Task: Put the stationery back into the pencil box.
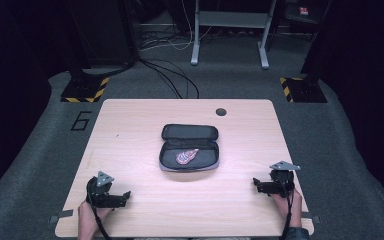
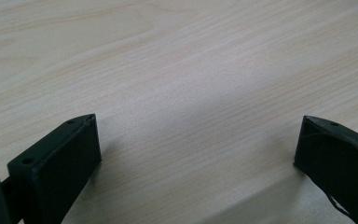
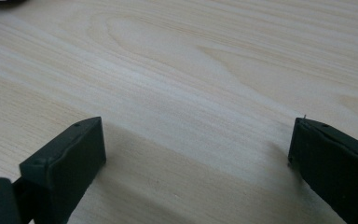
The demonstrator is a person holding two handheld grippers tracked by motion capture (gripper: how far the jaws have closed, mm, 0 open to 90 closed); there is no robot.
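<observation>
Wood-grain table [image 1: 130, 125] holds an open black zip case [image 1: 189, 147] at centre with a pinkish item [image 1: 186, 156] inside, well apart from left gripper [image 1: 121, 196] and right gripper [image 1: 258, 185], both jaws spread empty near the front edge; likely best approach is slow, reaching inward together.

There are one table [image 1: 130, 130], one open black case [image 1: 189, 147] holding one pinkish item [image 1: 186, 156], two grippers, left [image 1: 126, 196] and right [image 1: 255, 183], two hands, left [image 1: 87, 212] and right [image 1: 286, 202], and two striped floor plates [image 1: 85, 90].
</observation>
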